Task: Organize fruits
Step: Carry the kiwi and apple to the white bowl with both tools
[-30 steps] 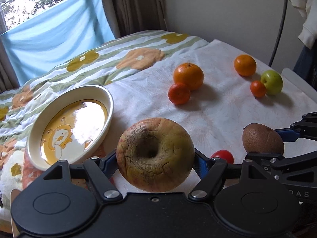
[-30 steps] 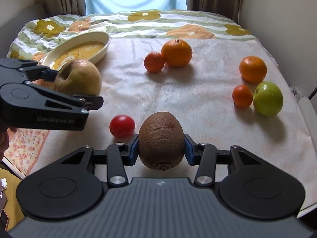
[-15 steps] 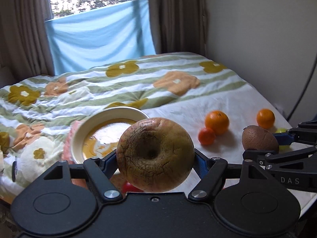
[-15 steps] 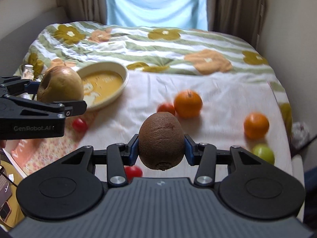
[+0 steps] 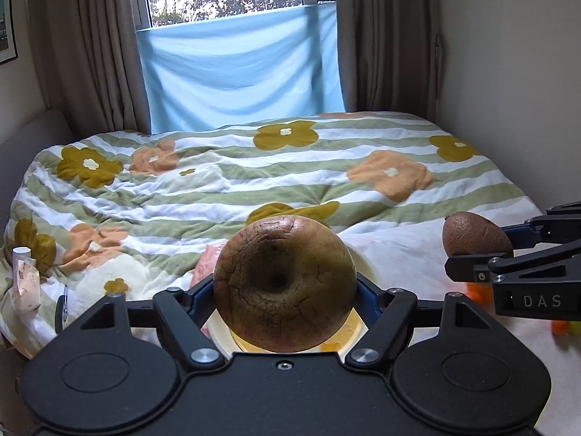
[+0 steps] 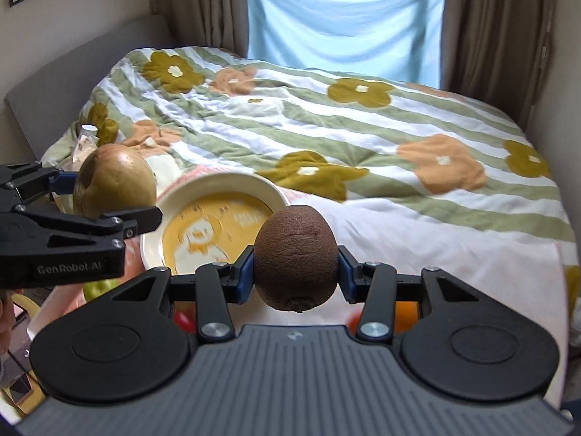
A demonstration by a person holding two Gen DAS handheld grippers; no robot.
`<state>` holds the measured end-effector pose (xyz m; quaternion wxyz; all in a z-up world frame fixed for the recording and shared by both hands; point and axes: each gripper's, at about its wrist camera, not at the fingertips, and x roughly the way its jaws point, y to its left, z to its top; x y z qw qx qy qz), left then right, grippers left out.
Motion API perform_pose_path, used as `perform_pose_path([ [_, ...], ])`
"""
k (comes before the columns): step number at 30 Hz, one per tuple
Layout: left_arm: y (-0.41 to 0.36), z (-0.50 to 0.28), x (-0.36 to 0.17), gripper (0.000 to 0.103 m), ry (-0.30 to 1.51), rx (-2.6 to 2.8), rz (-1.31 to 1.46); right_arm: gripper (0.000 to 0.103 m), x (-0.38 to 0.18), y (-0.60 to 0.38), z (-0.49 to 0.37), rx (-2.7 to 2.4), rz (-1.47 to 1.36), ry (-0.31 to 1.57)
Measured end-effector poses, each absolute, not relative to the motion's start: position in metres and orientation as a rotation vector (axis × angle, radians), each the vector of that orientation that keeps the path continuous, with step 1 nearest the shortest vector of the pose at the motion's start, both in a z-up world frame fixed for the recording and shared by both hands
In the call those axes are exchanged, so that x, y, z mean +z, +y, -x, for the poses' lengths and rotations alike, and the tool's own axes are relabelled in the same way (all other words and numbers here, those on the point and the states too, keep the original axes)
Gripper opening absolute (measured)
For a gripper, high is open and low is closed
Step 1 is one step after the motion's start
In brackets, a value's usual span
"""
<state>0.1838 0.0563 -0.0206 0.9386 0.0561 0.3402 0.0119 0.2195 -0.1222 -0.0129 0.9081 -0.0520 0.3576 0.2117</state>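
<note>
Bedroom setup here: brown curtains [image 5: 392, 43] either side of a window with a light blue sheet [image 5: 239, 69] hung across its lower part. The bed [image 6: 399, 138] fills most of both views, covered in a green-and-white striped duvet with mustard and peach flowers, and a plain white cloth [image 6: 435, 247] is spread over the near end.

On that cloth, toward the bed's near left corner, sits a cream dish [image 6: 214, 185] with a yellow cartoon print inside. It's blurry, so I can't make out the print any better than that.

The left gripper [image 5: 285, 290] is clamped on a big yellowish apple [image 5: 285, 285] with cracked skin, pads pressed to both sides and its dimpled end facing the camera. From the right wrist view the apple hangs in the air at the dish's left edge, clear of the cloth.

The right gripper [image 6: 296, 263] has its jaws fairly narrow and squeezed on a brown kiwi [image 6: 296, 258], held up just in front of the dish's near rim.

Bits of other fruit peek out below the right gripper: something red [image 6: 183, 319] and something orange [image 6: 406, 312] on the near edge of the cloth, mostly hidden. A small white carton [image 5: 25, 276] lies at the bed's left edge.
</note>
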Motion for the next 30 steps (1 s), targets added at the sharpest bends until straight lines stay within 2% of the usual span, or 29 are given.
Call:
perform_pose_path([
  [14,0.094,-0.269,-0.077,0.079,0.796,-0.036,-0.18,0.06,-0.05,-0.057,-0.322,0.447,0.115,0.771],
  [30,0.083,-0.307,-0.12,0.079,0.884,-0.128,-0.242,0.061,-0.074,-0.056,-0.349,0.408,0.11,0.829],
])
